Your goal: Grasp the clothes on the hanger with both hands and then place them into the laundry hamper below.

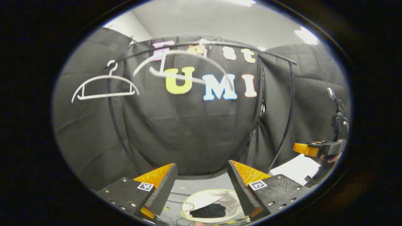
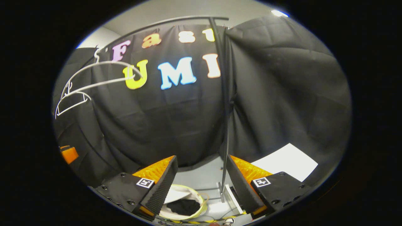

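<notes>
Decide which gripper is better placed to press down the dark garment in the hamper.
Left, probably: the hamper and its dark garment lie centred below the open left gripper, but off to one side below the open right gripper.

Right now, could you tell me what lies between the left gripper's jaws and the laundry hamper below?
Nothing: in the left gripper view, the open left gripper hangs over the laundry hamper, with dark clothes already inside.
</notes>
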### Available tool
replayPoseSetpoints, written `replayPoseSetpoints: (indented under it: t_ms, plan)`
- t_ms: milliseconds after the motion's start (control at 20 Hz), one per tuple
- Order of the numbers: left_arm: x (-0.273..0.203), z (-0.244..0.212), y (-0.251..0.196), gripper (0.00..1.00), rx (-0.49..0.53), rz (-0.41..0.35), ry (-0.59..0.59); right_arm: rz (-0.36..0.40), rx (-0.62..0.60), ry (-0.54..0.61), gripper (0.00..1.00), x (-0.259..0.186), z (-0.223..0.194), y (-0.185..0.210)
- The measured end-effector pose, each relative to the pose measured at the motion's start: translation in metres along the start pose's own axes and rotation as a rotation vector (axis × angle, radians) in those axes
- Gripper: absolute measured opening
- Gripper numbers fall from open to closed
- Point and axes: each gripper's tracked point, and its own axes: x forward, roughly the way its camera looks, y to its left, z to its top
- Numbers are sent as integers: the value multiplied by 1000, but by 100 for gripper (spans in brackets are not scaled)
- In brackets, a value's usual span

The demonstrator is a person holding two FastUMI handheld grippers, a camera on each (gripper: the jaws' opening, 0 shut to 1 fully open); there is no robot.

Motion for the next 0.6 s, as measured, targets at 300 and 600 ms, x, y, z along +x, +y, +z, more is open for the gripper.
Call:
replayPoseSetpoints:
  t_ms: [300,600]
  plan:
    - [-30,159,-17,94,-67,54,-263,43,-23,-270,93,-17,113,-16]
    - [-71,228,-47,93,-115,92,-388,181,-17,-337,93,-37,153,-15]
